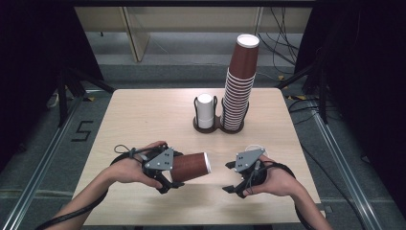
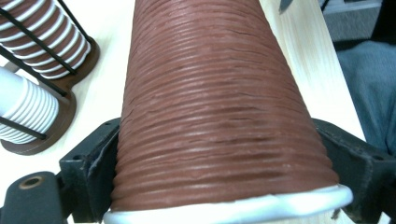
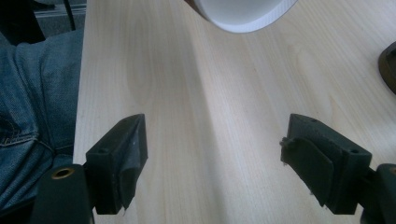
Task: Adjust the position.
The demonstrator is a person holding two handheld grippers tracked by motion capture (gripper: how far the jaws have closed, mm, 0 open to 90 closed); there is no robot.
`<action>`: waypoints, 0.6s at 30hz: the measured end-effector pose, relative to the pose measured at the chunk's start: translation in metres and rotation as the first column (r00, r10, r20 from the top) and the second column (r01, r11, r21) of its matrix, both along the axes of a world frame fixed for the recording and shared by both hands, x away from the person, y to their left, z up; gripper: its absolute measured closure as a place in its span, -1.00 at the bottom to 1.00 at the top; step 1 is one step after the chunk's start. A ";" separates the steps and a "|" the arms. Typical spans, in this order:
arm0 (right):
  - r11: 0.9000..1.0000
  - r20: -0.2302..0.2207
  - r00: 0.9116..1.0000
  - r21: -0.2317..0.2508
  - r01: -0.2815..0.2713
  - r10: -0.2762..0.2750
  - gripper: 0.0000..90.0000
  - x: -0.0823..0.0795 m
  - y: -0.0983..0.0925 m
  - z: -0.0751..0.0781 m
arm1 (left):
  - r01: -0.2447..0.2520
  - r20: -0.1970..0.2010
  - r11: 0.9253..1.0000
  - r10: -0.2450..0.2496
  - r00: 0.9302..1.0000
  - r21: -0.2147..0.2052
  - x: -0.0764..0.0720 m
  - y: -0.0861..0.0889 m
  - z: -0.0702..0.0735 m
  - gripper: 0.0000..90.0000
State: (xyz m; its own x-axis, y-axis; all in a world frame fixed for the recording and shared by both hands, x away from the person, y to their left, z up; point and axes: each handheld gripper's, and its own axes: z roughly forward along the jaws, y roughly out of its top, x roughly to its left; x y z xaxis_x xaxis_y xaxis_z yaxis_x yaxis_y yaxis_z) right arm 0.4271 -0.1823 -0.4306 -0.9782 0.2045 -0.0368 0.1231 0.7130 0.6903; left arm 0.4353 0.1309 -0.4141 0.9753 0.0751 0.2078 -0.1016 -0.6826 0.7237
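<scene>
A: The left tool point(image 1: 173, 178) pinches a brown ribbed cup point(image 1: 190, 166) on its side, rim toward the right tool point(image 1: 231, 177).

B: And that one?

A: Spread, nothing between its jaws, just right of the rim, above the table point(image 1: 143, 115) at its near edge.

Bare tabletop point(image 1: 143, 120) before cup rack point(image 1: 218, 125) (far-side obstacle)
</scene>
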 end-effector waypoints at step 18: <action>0.999 0.025 0.999 -0.043 -0.028 0.029 -0.52 0.000 0.009 0.002 | 0.121 -0.033 0.981 -0.117 0.993 0.155 0.001 -0.016 0.007 -0.75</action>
